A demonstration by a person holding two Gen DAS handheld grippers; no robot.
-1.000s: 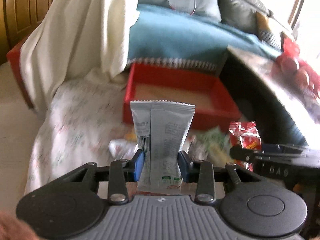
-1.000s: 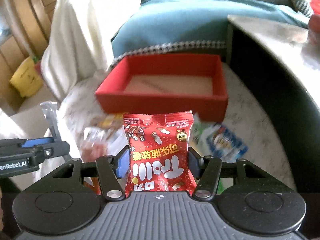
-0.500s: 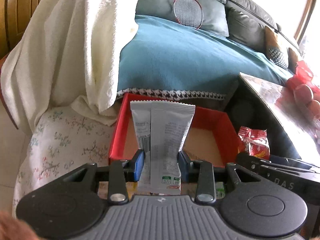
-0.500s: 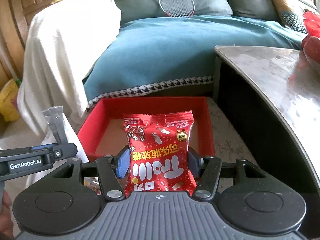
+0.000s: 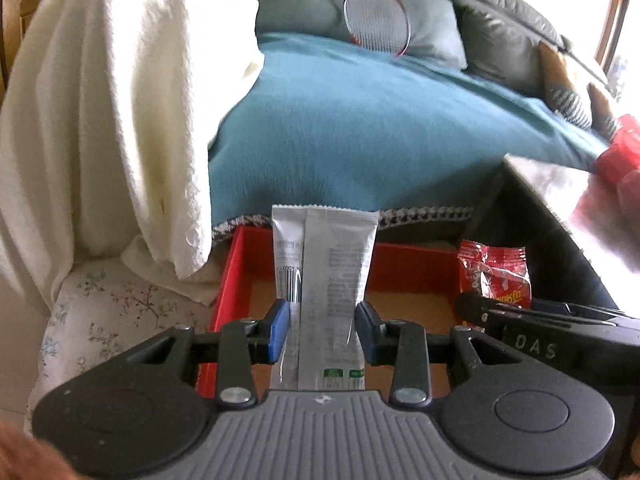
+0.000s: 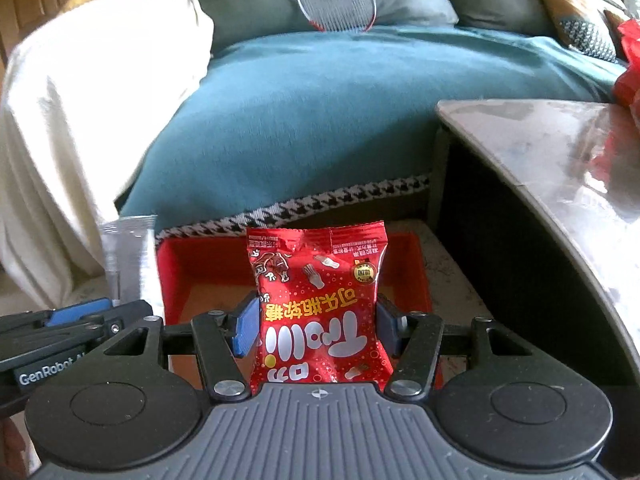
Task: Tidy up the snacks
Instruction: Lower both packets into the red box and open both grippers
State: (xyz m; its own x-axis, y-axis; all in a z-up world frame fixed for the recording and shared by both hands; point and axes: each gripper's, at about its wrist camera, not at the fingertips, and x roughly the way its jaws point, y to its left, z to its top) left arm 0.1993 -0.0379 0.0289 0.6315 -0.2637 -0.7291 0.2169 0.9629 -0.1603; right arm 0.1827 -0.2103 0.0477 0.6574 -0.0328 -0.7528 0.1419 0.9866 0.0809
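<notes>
Silver sachet (image 5: 324,280): light, crinkly film, pinched mid-length in left claw (image 5: 323,326). Red candy bag (image 6: 320,308): soft, puffy, squeezed at its sides in right claw (image 6: 318,330). Red box (image 6: 404,256) directly ahead, seemingly empty.

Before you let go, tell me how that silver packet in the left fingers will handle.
The silver packet probably is light and fairly stiff: it stands upright above the left gripper. It pinches in at the grip, so likely soft. Its glossy film may slide into the red box.
</notes>
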